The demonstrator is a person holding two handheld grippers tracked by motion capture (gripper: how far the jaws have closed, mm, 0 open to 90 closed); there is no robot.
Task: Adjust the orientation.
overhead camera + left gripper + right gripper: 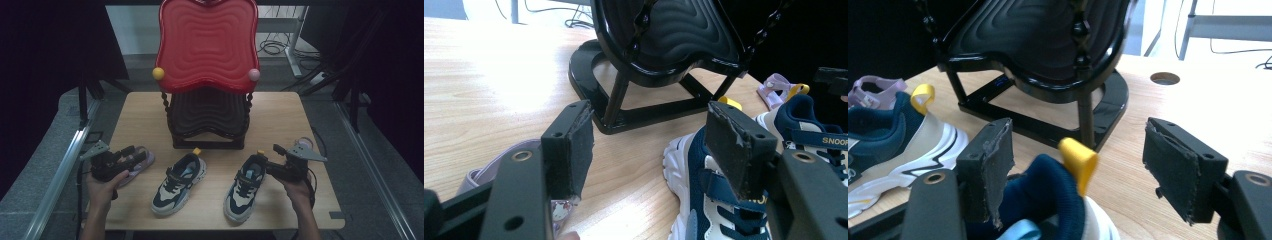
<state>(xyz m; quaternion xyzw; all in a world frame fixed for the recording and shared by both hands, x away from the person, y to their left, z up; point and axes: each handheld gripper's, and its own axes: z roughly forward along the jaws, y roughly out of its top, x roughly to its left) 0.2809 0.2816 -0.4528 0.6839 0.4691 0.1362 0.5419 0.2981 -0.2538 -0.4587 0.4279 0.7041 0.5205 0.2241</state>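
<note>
Two navy and white sneakers lie toes-toward-me on the wooden table: the left sneaker [178, 184] and the right sneaker [245, 187]. My right gripper [267, 161] is at the right sneaker's heel. In the right gripper view [1080, 167] its jaws stand open on either side of the heel's yellow pull tab [1078, 159], and the pads [990, 165] do not press it. My left gripper [135, 154] hovers open over a purple sandal [139, 164]. Between its pads [569, 150] I see bare table, with the left sneaker [704, 200] beside the right pad.
A black shoe rack [207, 120] with a red wavy top shelf [207, 45] stands at the middle back of the table [280, 115]. A second purple sandal [306, 144] lies behind my right gripper. Metal rails run along both table sides.
</note>
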